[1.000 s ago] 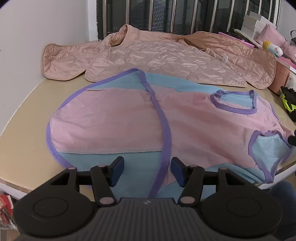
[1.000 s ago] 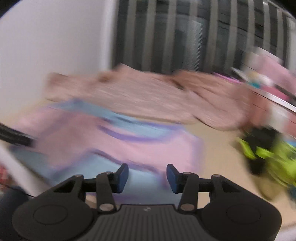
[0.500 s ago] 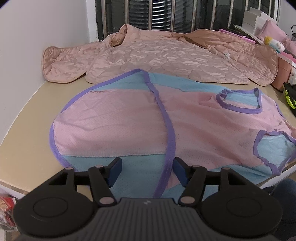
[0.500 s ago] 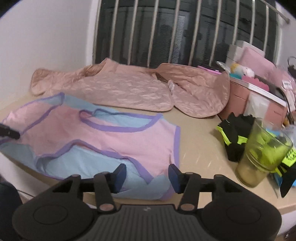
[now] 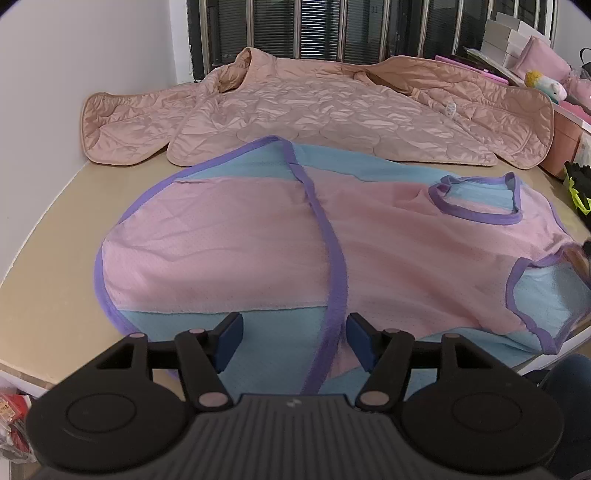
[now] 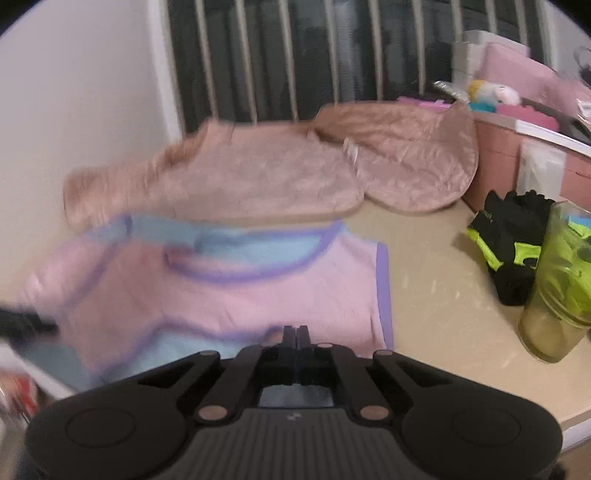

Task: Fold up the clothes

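- pink-and-blue mesh jersey [image 5: 388, 236], purple trim, lies spread flat on the beige table [image 5: 48, 295]; near edge hangs a little over the table's front edge
- left gripper [image 5: 294, 341] hovers at the jersey's near blue hem, jaws released and wide apart, nothing between them; purple trim strip runs between the blue pads [image 5: 229, 339]
- right gripper [image 6: 296, 338] jaws clenched together at the jersey's near edge by the armhole trim; view is motion-blurred, looks like fabric is pinched but can't confirm
- jersey neck opening [image 5: 480, 201] faces the right side of the left view
- quilted tan jacket [image 5: 325, 114] spread behind the jersey, against the barred window [image 5: 332, 29], its hem touching the jersey's far edge
- black and neon-yellow gloves [image 6: 506, 243] on the table right of the jersey, just beside a green tumbler [image 6: 557, 288]
- pink storage boxes [image 6: 517, 155] at far right
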Tool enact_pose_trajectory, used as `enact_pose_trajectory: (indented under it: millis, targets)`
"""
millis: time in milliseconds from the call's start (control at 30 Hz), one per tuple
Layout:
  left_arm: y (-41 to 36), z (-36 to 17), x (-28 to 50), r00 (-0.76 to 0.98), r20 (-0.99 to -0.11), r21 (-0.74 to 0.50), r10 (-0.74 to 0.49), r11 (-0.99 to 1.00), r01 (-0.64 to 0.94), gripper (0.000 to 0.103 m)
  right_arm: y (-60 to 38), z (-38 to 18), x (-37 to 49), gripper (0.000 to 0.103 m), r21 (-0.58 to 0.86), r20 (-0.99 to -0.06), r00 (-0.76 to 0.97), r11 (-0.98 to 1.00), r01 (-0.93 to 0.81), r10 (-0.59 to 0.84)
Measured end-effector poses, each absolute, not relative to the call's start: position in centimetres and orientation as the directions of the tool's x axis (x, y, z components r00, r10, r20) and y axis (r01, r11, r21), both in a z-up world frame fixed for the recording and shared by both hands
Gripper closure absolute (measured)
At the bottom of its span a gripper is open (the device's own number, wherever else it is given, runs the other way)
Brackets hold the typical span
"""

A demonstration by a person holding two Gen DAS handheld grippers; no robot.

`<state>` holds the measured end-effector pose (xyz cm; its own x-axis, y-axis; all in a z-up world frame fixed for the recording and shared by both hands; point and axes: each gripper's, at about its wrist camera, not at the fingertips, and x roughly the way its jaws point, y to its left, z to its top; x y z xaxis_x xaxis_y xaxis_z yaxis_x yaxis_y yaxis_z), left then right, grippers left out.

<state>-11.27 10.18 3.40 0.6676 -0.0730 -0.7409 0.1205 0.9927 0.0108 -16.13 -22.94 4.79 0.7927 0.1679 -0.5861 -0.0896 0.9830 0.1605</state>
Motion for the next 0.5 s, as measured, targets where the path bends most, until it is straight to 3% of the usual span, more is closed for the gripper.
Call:
enact_pose_trajectory:
  millis: [100, 167, 200, 267, 433, 467, 500]
  targets:
    - [10.3, 3.4, -11.2, 0.667, -0.741, 0.011, -0.072, 0.993, 0.119, 0.039, -23.6, 6.0, -16.5, 0.102, 0.265, -0.53, 0.81, 0.956, -0.123, 0.251]
    - [10.3, 3.4, -11.2, 0.667, -0.742, 0.01, -0.072, 0.993, 0.118, 0.039, -23.6, 5.6, -17.2, 0.095, 0.258, -0.546, 0.794, 0.955, -0.143, 0.266]
    - [10.3, 3.4, -11.3, 0.668, -0.741, 0.01, -0.071, 0.993, 0.117, 0.039, -23.5, 5.4, -17.5, 0.08, 0.255, -0.554, 0.786, 0.955, -0.153, 0.274]
    - [10.4, 3.4, -11.3, 0.668, -0.741, 0.01, -0.07, 0.993, 0.116, 0.038, -23.6, 5.1, -18.3, 0.065, 0.245, -0.567, 0.775, 0.955, -0.166, 0.28]
    - [10.3, 3.4, -11.0, 0.665, -0.743, 0.014, -0.073, 0.992, 0.124, 0.036, -24.9, 4.3, -19.6, 0.066, 0.144, -0.589, 0.797, 0.988, -0.062, 0.136]
    - [10.3, 3.4, -11.0, 0.664, -0.744, 0.013, -0.074, 0.992, 0.125, 0.036, -24.7, 4.3, -19.6, 0.079, 0.142, -0.586, 0.798, 0.987, -0.071, 0.142]
    - [10.4, 3.4, -11.0, 0.664, -0.745, 0.013, -0.073, 0.992, 0.124, 0.036, -24.5, 4.3, -19.6, 0.098, 0.14, -0.583, 0.799, 0.987, -0.081, 0.148]
